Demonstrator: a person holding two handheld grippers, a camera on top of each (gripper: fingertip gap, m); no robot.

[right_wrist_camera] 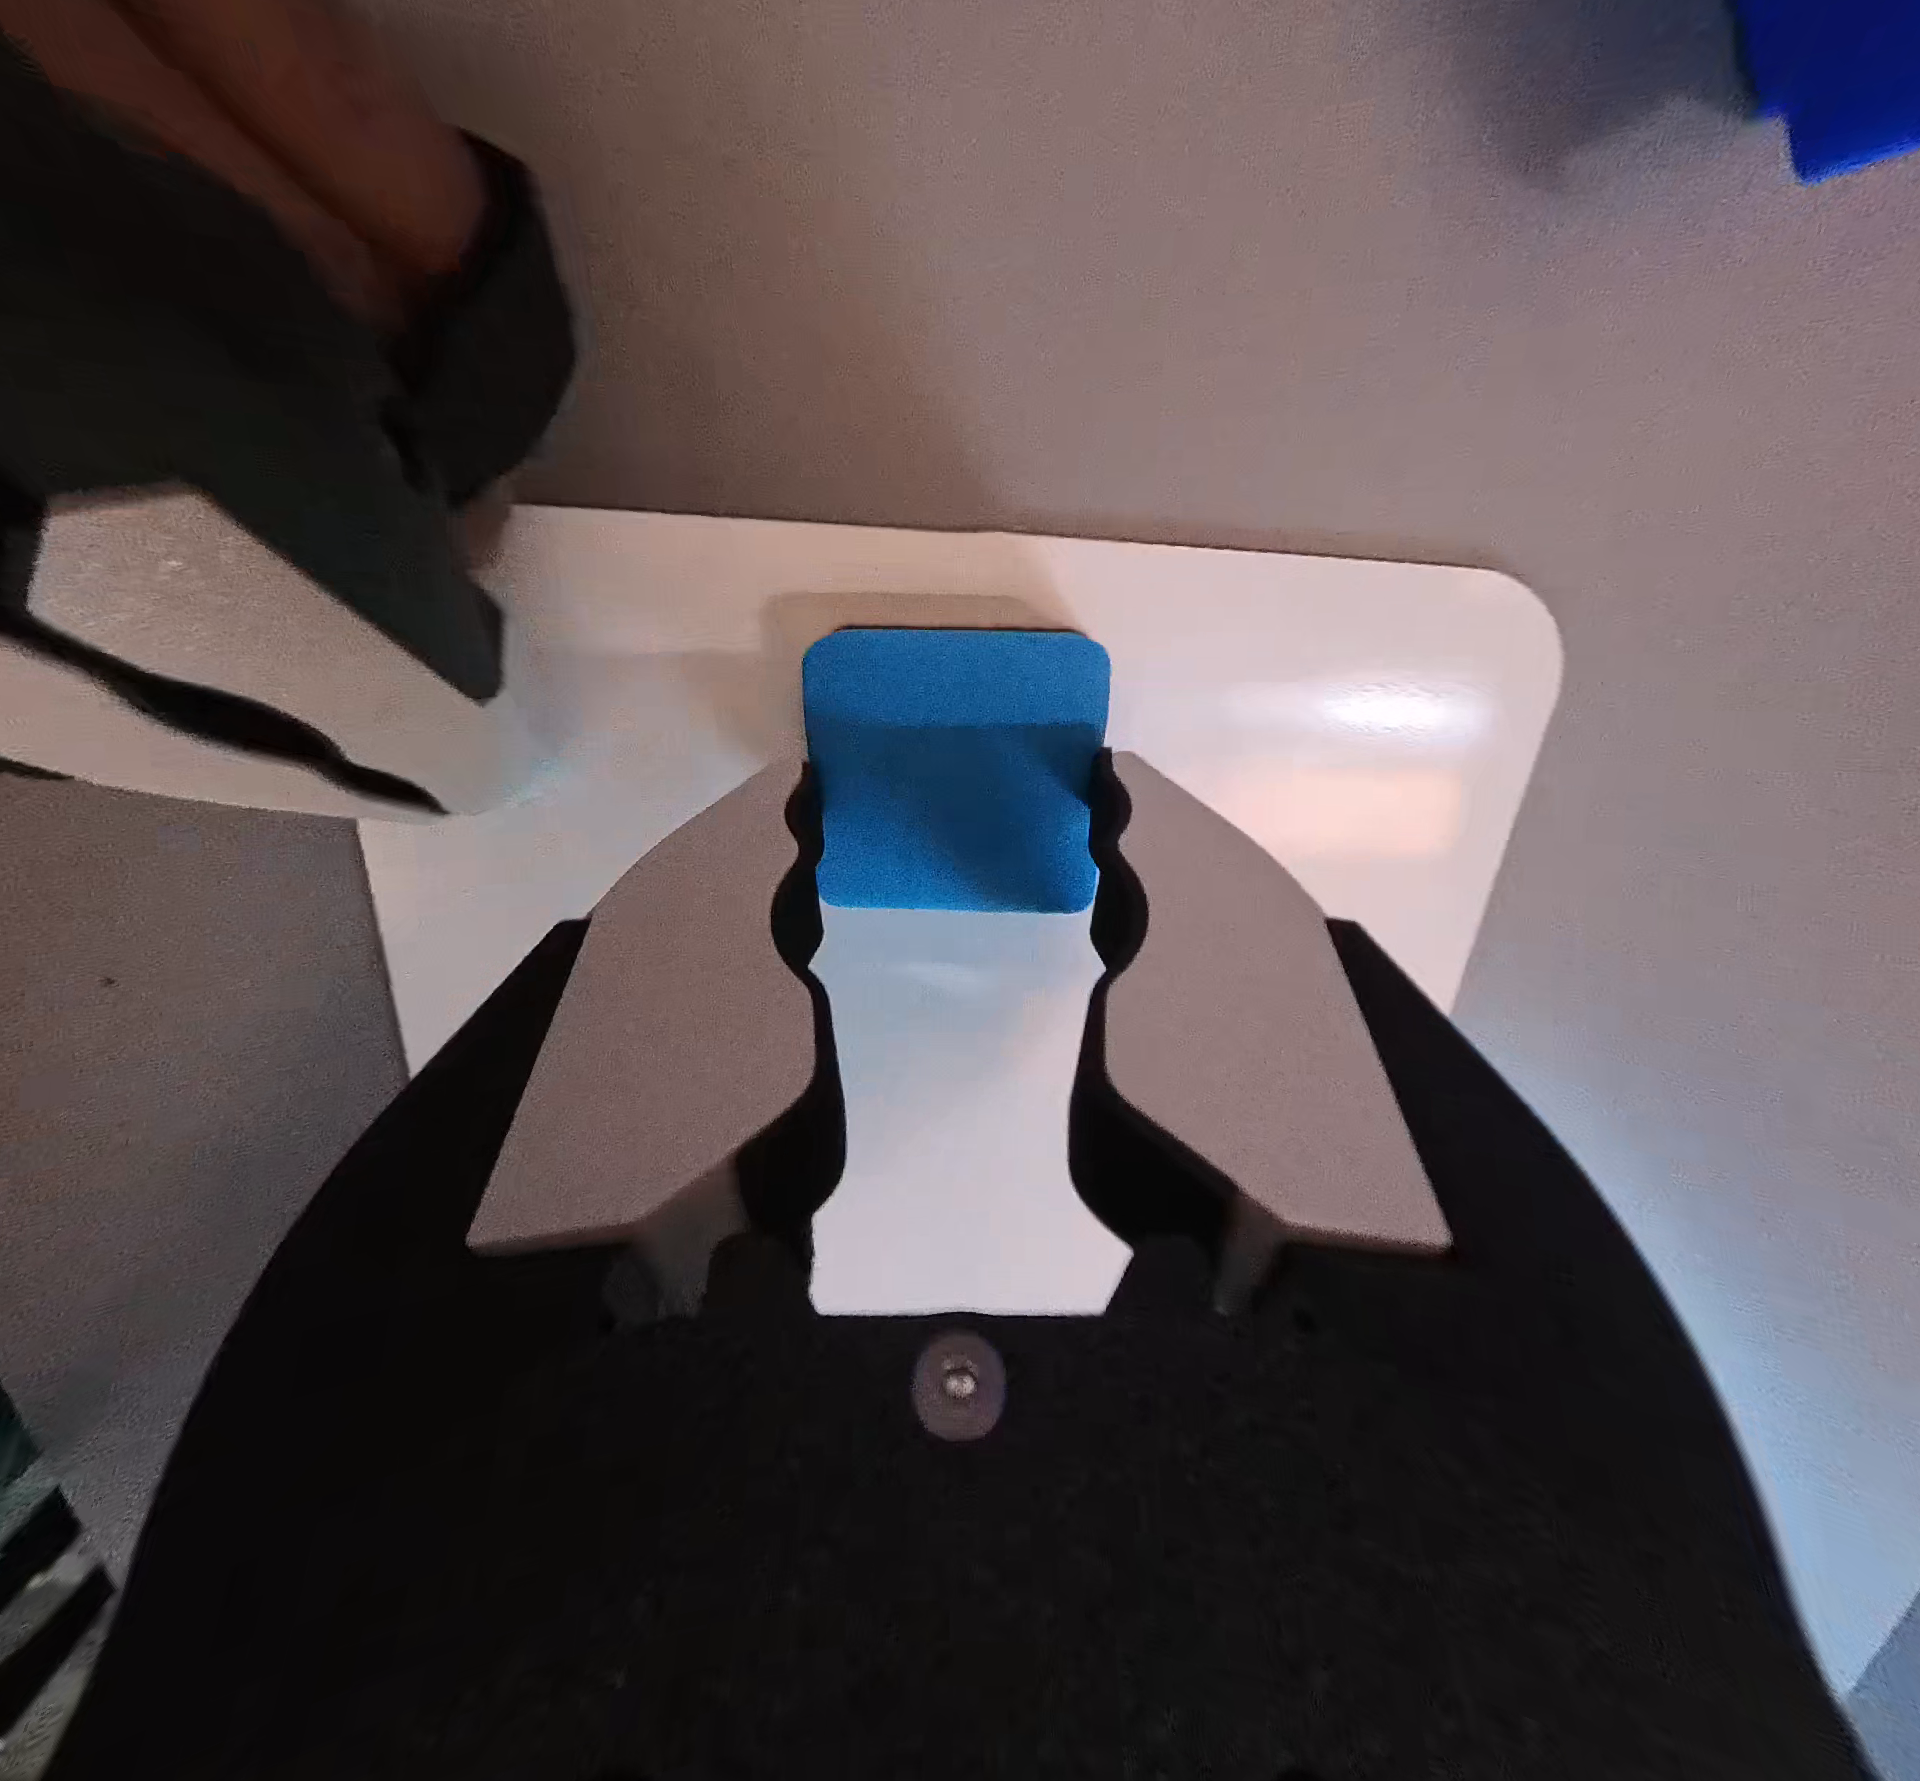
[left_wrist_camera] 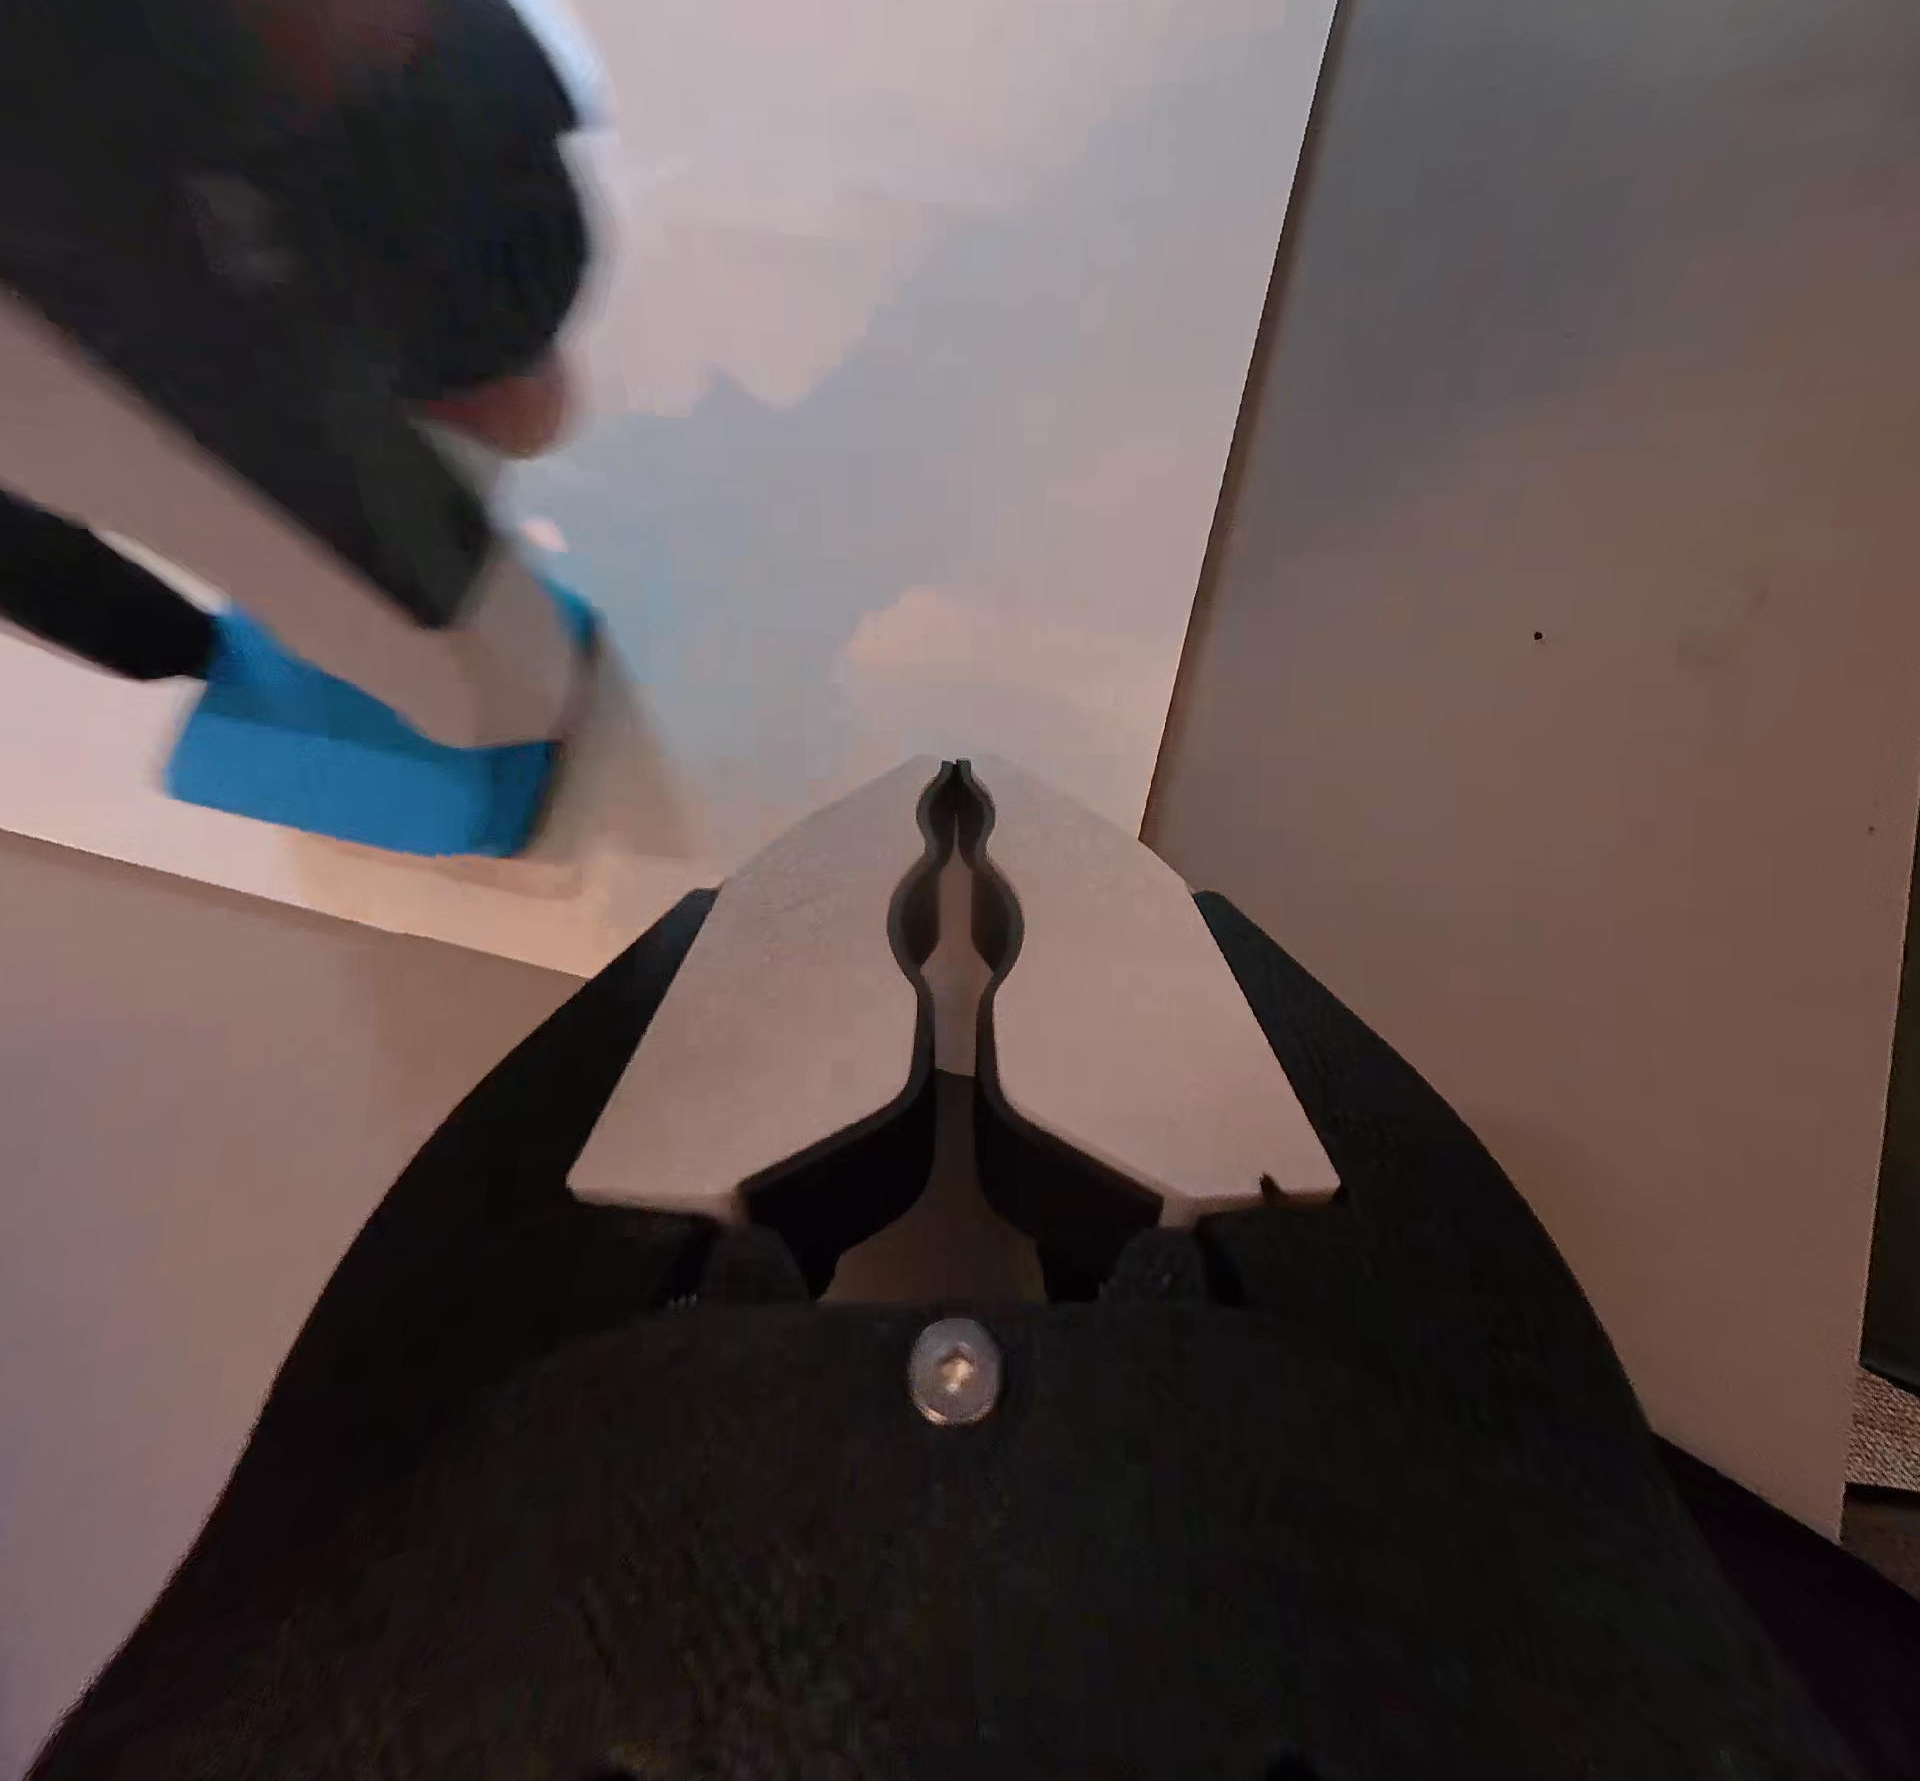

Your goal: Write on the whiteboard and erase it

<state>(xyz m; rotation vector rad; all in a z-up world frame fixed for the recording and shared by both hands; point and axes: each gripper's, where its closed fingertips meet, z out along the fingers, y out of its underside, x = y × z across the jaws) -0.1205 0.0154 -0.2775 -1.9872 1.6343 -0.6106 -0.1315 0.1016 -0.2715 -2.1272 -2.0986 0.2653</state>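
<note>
On the whiteboard [right_wrist_camera: 1299,692], lying flat on the desk [right_wrist_camera: 1039,225], your right gripper [right_wrist_camera: 951,796] has its jaws clamped on the blue eraser [right_wrist_camera: 951,755]. Keep its face flat and pressed evenly (no marks show here). Your left gripper [left_wrist_camera: 956,770], jaws closed empty, rests on the board's left part; let it steady the board.

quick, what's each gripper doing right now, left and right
Left gripper: closed, holding nothing, resting on the whiteboard.
Right gripper: closed on the blue eraser, pressed to the whiteboard.
</note>
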